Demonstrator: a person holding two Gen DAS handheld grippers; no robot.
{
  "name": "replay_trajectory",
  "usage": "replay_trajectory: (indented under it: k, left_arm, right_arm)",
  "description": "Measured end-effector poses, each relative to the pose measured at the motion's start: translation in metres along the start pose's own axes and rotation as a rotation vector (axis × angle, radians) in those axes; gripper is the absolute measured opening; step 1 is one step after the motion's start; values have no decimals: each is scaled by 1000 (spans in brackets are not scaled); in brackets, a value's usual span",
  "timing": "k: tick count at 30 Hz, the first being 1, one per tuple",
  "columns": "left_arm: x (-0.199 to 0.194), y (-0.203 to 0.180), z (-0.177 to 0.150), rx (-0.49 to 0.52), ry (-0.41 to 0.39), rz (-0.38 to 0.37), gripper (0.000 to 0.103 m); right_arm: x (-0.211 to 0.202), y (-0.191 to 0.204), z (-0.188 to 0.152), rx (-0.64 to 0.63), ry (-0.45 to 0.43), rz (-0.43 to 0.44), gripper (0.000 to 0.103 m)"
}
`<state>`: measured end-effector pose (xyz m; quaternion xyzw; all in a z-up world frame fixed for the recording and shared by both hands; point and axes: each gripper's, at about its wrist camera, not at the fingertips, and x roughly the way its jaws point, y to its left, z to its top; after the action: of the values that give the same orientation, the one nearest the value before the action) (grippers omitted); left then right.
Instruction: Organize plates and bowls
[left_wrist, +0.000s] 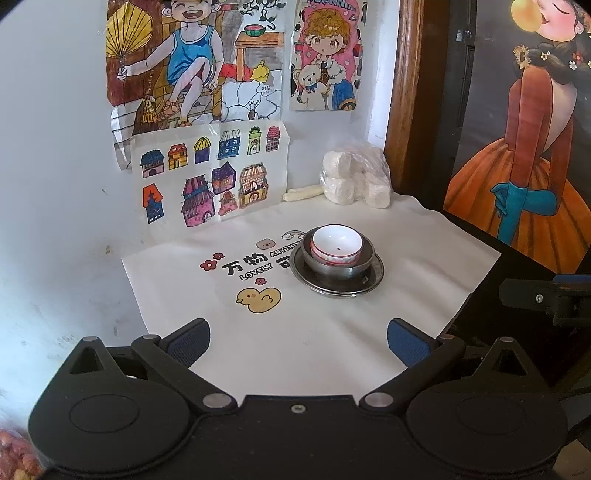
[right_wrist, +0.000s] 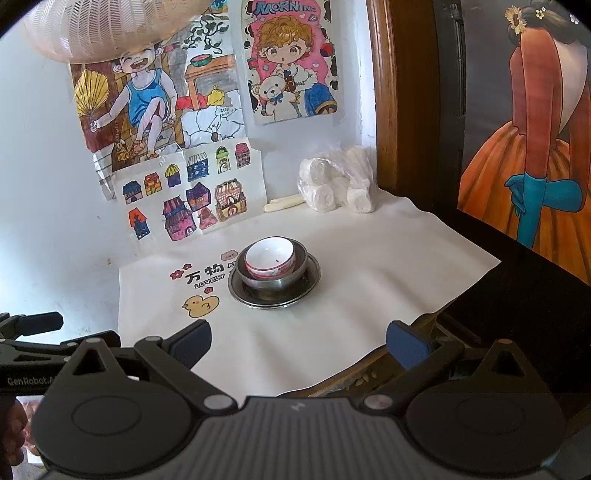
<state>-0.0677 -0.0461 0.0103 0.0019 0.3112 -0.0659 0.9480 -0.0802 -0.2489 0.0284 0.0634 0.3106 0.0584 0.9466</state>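
Upright, ceramic bowl (left_wrist: 335, 244) nested in steel bowl (left_wrist: 338, 267) on plate (left_wrist: 375, 275), both tools gaping, empty.

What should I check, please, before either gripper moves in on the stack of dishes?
1. Left gripper open, holding nothing: ok.
2. Right gripper open, holding nothing: ok.
3. White bowl nested upright in metal bowl: ok.
4. Metal bowl seated on metal plate: ok.
5. White bowl clean inside: not ok, a small dark speck shows.
6. Cloth flat under the stack: cannot tell; it is wrinkled nearby.
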Motion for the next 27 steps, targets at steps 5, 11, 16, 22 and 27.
replay_trajectory:
  k: [5,11,16,22,27]
  left_arm:
    - [1,1,0,0,1,-2,102]
    - [2,2,0,-2,1,-4,102]
    - [2,3,0,0,1,-12,102]
    - [5,3,-2,-3,5,-17,102]
    - [5,3,-2,-6,6,-17,102]
  right_arm:
    - [1,-2,0,1,0,-1,103]
    - [1,-1,0,1,0,-1,103]
    - [3,-1,-1,-4,3,1,103]
    - [5,0,-1,-9,8,3,103]
    - [8,0,0,-12,10,2,103]
